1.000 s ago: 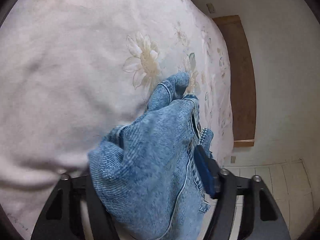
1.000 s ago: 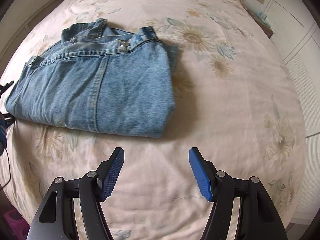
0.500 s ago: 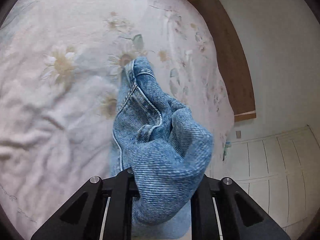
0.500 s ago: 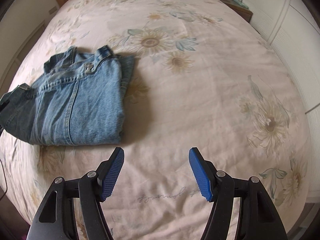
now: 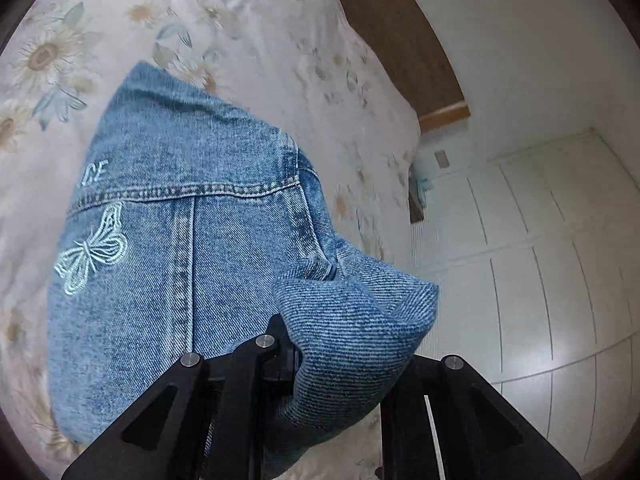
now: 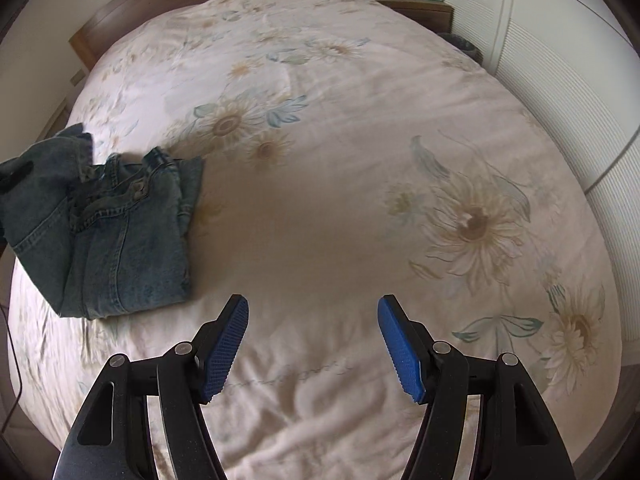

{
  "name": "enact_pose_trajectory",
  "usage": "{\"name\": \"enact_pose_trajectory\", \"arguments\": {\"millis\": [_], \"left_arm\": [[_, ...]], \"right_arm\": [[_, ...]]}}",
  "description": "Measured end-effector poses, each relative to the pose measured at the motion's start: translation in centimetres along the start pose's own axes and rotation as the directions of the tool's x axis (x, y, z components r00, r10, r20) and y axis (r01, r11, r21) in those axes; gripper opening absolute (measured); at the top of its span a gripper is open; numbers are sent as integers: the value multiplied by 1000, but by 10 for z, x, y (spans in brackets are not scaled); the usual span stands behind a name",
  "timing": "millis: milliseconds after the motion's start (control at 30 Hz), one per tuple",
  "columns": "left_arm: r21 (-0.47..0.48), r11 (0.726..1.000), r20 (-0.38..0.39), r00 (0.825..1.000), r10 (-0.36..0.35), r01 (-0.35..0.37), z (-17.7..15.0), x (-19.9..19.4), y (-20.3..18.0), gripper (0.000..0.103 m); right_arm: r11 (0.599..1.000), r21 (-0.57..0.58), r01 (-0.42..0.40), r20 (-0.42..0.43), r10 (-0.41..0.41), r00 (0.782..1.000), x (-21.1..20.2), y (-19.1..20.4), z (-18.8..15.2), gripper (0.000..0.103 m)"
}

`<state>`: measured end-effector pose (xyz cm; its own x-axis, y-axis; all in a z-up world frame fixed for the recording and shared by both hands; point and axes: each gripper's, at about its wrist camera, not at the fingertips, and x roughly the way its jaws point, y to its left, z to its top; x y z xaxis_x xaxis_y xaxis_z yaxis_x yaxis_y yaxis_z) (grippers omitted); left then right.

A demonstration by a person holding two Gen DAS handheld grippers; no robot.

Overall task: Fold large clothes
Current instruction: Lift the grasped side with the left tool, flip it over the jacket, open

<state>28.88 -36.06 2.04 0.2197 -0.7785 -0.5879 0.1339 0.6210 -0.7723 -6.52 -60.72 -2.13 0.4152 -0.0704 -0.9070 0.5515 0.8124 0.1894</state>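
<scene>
One wide bed fills most of both views, covered by a pale spread printed with sunflowers and grey-blue leaves. A wooden headboard runs along its far edge, and white panelled cupboard doors stand beyond the bed's side. A wooden bedside stand sits at the far corner, next to the ribbed white doors.

The denim jacket lies at the left of the bed in the right wrist view, partly folded, with one end lifted off the spread. In the left wrist view its back panel faces the camera, showing a pale embroidered butterfly and some stitched letters above a seam; this panel hides much of the bedding behind it.

The left gripper is clamped on a bunched fold of the denim, its jaws having just been closing, and the cloth bulges over them so the pads cannot be seen. The right gripper hangs over bare spread, well apart from the jacket, its blue pads spread wide with nothing between them.
</scene>
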Motion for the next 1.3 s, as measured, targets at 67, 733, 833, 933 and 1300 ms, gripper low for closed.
{"name": "enact_pose_trajectory", "arguments": {"millis": [67, 733, 833, 933, 1300], "left_arm": [[22, 1000, -59, 998, 24, -22, -22, 31, -5, 11], [388, 881, -282, 875, 393, -271, -119, 191, -2, 13], [405, 880, -305, 870, 387, -250, -134, 190, -23, 41], [437, 879, -325, 877, 354, -193, -154, 182, -40, 60], [569, 821, -331, 903, 275, -42, -151, 98, -59, 60]], "right_arm": [[1000, 19, 3, -2, -3, 1000, 1, -11, -4, 69], [984, 167, 61, -95, -46, 994, 8, -86, -57, 69], [983, 176, 58, -88, -43, 995, 5, -89, -58, 69], [982, 181, 59, -90, -43, 995, 5, -89, -57, 69], [998, 28, -60, -75, 62, 995, 16, 1, -24, 69]]}}
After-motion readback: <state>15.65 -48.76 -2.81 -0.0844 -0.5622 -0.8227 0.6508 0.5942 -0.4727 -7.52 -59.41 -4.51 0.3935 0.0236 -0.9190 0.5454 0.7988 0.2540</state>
